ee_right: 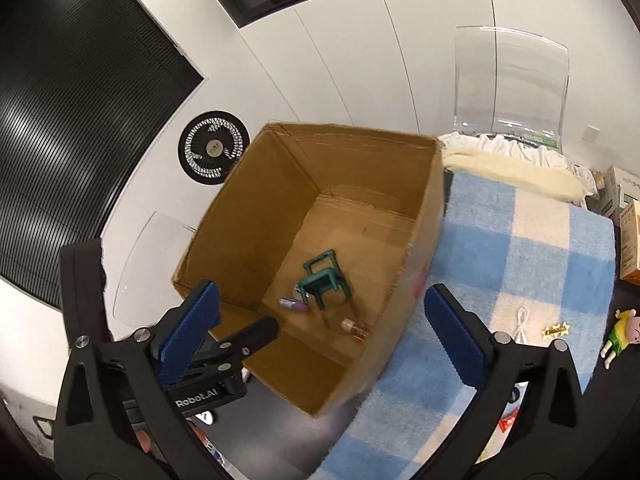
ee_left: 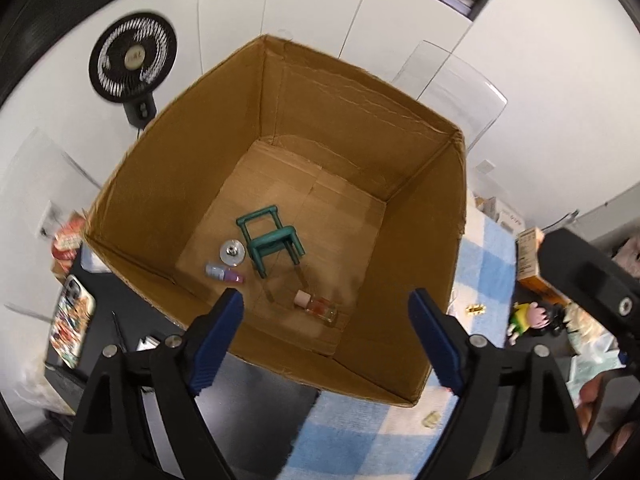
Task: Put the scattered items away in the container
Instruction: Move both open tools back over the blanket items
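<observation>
An open cardboard box [ee_left: 360, 120] holds a green toy chair [ee_left: 272, 240], a silver disc [ee_left: 232, 252], a purple tube [ee_left: 224, 274] and a small glass bottle [ee_left: 318, 306]. My left gripper [ee_left: 326, 300] hangs open above the box's near side, with nothing between its fingers. My right gripper [ee_right: 322, 294] is open and empty over the box's near right wall [ee_right: 400, 312]. On the blue checked cloth [ee_right: 520, 240] lie a gold star clip [ee_right: 554, 330], a white cable [ee_right: 520, 326] and a cartoon doll [ee_right: 618, 336].
A black fan [ee_left: 134, 58] stands behind the box, and a clear plastic chair [ee_right: 512, 80] behind the cloth. A phone [ee_left: 72, 320] lies left of the box. Cartons [ee_left: 532, 256] crowd the right edge. A small pale item [ee_left: 432, 419] lies on the cloth.
</observation>
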A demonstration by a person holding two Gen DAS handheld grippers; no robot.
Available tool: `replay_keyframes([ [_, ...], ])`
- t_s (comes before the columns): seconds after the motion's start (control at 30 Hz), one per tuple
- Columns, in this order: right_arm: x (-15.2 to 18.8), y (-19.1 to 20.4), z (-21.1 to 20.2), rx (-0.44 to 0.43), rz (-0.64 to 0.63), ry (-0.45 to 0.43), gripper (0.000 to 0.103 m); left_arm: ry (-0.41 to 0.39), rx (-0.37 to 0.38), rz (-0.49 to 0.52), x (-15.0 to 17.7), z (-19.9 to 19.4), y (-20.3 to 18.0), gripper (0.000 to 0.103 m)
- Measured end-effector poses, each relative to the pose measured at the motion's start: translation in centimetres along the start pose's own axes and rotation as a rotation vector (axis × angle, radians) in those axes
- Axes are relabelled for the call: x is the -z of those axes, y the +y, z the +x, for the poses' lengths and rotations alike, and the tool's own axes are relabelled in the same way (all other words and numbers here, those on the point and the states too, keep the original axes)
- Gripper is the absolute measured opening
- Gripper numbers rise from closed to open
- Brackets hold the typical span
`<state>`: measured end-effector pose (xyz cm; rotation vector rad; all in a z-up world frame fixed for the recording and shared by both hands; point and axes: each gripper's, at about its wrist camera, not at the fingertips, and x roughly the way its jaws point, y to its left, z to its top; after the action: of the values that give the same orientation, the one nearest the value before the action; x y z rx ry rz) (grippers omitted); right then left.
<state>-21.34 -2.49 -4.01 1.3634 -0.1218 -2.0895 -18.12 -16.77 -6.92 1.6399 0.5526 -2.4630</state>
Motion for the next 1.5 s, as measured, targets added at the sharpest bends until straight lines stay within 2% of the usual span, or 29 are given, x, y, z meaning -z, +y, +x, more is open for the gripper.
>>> replay_keyframes([
  [0.3, 1.7, -5.6, -2.5, 0.051, 0.095, -0.007, 0.103, 0.001, 0.003, 0.097, 0.8, 0.1, -4.4, 0.088],
  [0.63, 4.0, -12.0, -7.8, 0.129, 0.189, -0.060, 0.103, 0.013, 0.034, 0.209, 1.9, 0.5, -11.0, 0.088],
  [1.03, 7.4, -18.3, -12.8, 0.190, 0.284, -0.101, 0.103, 0.042, 0.064, 0.352, 5.6, 1.9, -18.7, 0.088],
  [1.2, 10.1, -20.7, -12.9, 0.207, 0.343, -0.092, 0.103, 0.100, 0.050, 0.391, 8.5, 4.7, -20.3, 0.088],
  [1.5, 15.5, -24.2, -10.5, 0.226, 0.422, -0.024, 0.103, 0.225, 0.039, 0.409, 14.2, 9.1, -19.7, 0.088],
])
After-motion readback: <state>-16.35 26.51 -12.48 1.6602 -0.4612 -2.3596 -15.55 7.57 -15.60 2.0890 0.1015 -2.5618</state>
